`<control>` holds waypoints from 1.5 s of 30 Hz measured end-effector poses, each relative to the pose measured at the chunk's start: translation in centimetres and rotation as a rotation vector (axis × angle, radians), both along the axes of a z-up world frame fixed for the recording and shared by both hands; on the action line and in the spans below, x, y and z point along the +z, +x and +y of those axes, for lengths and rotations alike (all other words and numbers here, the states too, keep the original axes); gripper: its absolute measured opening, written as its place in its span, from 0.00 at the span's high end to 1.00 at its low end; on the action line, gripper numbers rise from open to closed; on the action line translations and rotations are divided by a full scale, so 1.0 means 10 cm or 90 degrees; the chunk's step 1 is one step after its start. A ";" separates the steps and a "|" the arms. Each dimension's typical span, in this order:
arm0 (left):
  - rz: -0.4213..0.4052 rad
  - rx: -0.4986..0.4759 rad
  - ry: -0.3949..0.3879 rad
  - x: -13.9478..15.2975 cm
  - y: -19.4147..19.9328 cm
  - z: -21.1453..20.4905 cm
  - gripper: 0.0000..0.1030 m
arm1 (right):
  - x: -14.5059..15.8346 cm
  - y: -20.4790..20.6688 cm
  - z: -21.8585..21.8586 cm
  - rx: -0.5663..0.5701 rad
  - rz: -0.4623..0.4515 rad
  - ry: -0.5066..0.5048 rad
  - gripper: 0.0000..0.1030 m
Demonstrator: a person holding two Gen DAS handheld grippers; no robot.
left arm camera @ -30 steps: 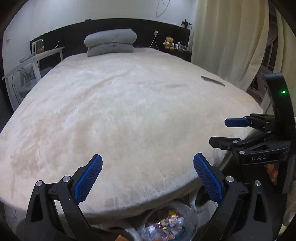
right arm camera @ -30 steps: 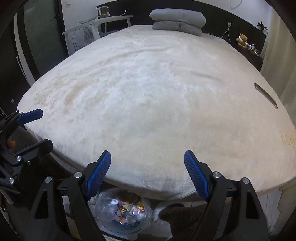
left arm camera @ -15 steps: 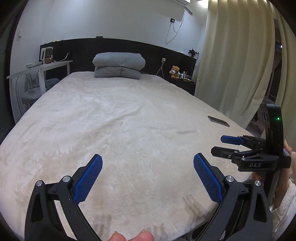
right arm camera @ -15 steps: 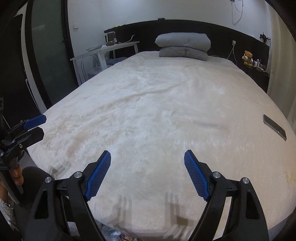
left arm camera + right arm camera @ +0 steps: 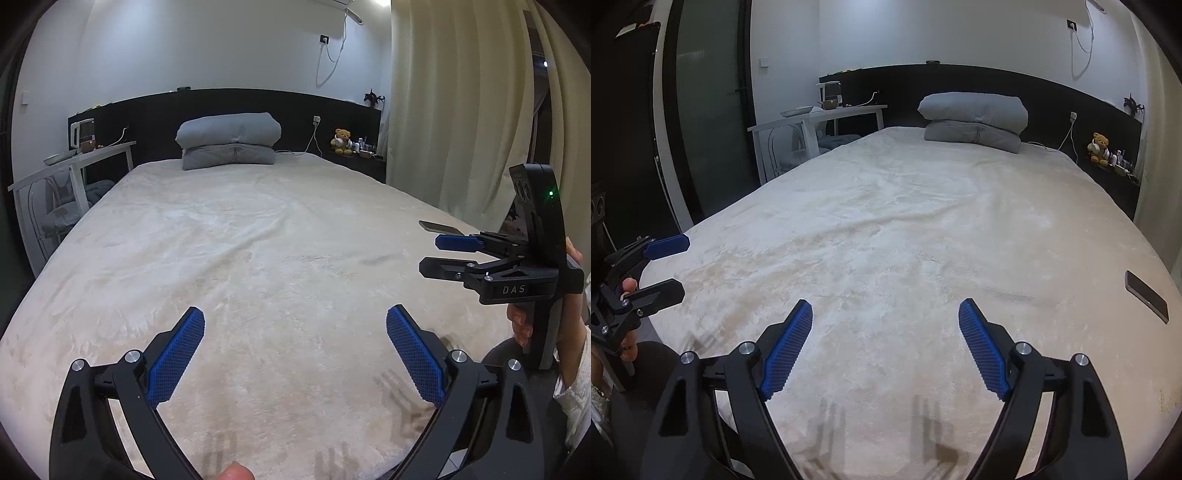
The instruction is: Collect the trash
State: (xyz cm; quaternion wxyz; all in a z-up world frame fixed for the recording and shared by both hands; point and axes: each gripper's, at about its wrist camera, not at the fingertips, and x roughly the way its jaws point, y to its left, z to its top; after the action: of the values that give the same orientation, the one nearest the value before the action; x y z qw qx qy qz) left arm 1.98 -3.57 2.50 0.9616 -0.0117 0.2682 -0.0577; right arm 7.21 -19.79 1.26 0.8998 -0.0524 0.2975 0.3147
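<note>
Both grippers are hovering over the foot of the bed (image 5: 280, 258) — the left gripper (image 5: 295, 354) with its jaws spread wide and gripping nothing, the right gripper (image 5: 885, 347) likewise released and empty. No trash is showing in either view. A dark phone (image 5: 1146, 296) is lying flat near the bed's right edge, and a folded grey quilt (image 5: 228, 144) is sitting at the headboard.

Beige bed (image 5: 258, 258), grey folded duvet (image 5: 229, 144) at headboard, phone (image 5: 1146, 296) near edge
</note>
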 end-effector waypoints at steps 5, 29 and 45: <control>0.011 0.005 0.000 -0.02 0.00 0.00 0.06 | -0.01 0.01 -0.01 0.001 0.001 0.006 0.22; 0.018 0.002 0.026 -0.05 0.00 -0.04 0.06 | 0.01 -0.05 -0.05 0.006 -0.006 0.009 0.22; 0.017 0.003 0.032 -0.06 -0.02 -0.07 0.06 | 0.00 -0.06 -0.01 0.003 -0.004 0.006 0.22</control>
State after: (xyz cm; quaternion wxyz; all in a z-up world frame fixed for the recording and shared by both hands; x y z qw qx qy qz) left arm 1.76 -4.25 1.93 0.9580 0.0110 0.2823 -0.0484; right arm 6.65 -19.85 1.25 0.9003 -0.0499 0.2927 0.3183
